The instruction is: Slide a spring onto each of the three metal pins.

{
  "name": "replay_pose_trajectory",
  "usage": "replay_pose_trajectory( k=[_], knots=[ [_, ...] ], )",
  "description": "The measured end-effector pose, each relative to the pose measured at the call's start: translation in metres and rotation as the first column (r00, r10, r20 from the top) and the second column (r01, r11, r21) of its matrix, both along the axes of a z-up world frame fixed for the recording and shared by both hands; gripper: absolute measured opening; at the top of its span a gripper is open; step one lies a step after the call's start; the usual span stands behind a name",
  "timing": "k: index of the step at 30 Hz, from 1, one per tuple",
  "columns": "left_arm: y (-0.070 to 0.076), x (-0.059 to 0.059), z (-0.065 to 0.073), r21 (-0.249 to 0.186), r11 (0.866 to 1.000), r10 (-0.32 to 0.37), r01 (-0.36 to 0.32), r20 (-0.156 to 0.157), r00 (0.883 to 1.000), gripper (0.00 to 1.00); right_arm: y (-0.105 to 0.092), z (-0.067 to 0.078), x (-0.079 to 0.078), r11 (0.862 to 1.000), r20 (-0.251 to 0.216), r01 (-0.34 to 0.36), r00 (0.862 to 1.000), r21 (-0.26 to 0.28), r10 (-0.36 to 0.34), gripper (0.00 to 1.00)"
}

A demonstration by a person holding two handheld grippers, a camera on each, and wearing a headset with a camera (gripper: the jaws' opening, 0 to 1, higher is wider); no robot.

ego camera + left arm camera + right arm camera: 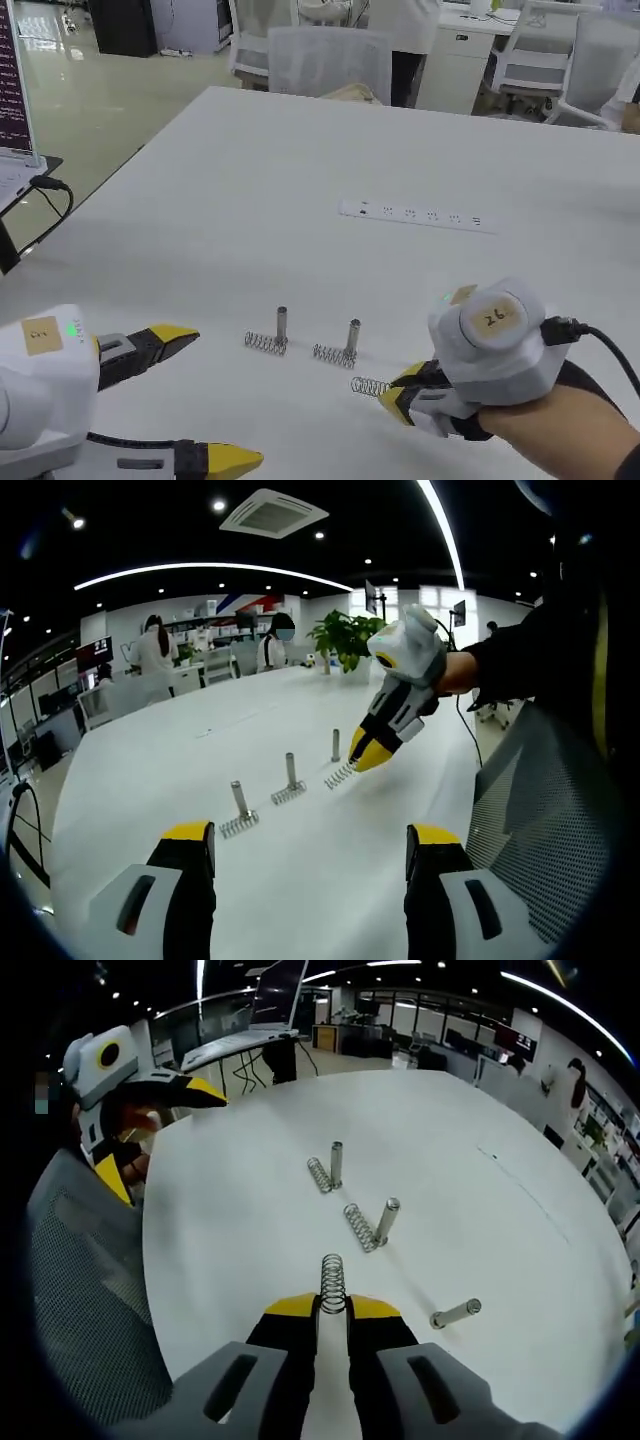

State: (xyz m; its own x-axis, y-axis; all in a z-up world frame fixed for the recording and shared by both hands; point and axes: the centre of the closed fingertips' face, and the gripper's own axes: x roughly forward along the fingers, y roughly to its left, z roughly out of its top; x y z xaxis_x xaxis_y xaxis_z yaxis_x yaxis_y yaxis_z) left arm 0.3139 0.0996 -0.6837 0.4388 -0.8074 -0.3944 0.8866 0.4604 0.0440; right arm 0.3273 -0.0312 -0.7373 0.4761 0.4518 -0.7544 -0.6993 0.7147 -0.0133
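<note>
R tool (333, 1305) clamped on one spring (332, 1278) by its near end, just over the desk (300, 180). L tool (310, 832) wide open, idle. Risk: free end flexes, you miss nearest pin (456, 1312) or tip it. Go slow, line up axis.

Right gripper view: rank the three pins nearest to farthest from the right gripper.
1. Right-hand pin, just beside the right gripper and its held spring.
2. Middle pin, ahead.
3. Far pin, farthest up the table.

left gripper (215, 398): white housing, black fingers (130, 355), yellow tips (175, 334) | right gripper (397, 392): identical, label (493, 318) "26", black cable (610, 350) behind fingers | sleeve (510, 660): black
</note>
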Motion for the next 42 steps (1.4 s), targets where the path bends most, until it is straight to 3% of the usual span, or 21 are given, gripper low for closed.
replay_pose_trajectory(
  k=[4,10,15,23,32,42],
  knots=[
    [-0.005,-0.002,0.001,-0.003,0.999,-0.032,0.032,0.003,0.999,0.73,0.015,0.022,-0.007,0.999,0.002,-0.044,0.999,0.022,0.044,0.08],
    [-0.014,-0.002,0.003,0.008,0.997,-0.077,0.077,0.023,0.997,0.70,0.035,0.043,-0.018,0.994,-0.012,-0.098,0.995,0.054,0.098,0.08],
    [-0.023,-0.005,0.003,0.025,0.990,-0.143,0.142,0.064,0.988,0.62,0.051,0.057,-0.026,0.988,-0.016,-0.136,0.990,0.078,0.137,0.08],
    [-0.035,-0.010,-0.001,0.065,0.973,-0.229,0.222,0.114,0.967,0.43,0.064,0.060,-0.036,0.980,-0.043,-0.180,0.982,0.085,0.184,0.08],
    [-0.049,-0.021,-0.005,0.119,0.942,-0.330,0.313,0.162,0.930,0.21,0.069,0.058,-0.043,0.976,-0.080,-0.199,0.975,0.087,0.206,0.08],
    [-0.054,-0.024,-0.008,0.150,0.931,-0.357,0.333,0.185,0.916,0.08,0.076,0.061,-0.049,0.972,-0.097,-0.216,0.970,0.094,0.225,0.08]
  ],
)
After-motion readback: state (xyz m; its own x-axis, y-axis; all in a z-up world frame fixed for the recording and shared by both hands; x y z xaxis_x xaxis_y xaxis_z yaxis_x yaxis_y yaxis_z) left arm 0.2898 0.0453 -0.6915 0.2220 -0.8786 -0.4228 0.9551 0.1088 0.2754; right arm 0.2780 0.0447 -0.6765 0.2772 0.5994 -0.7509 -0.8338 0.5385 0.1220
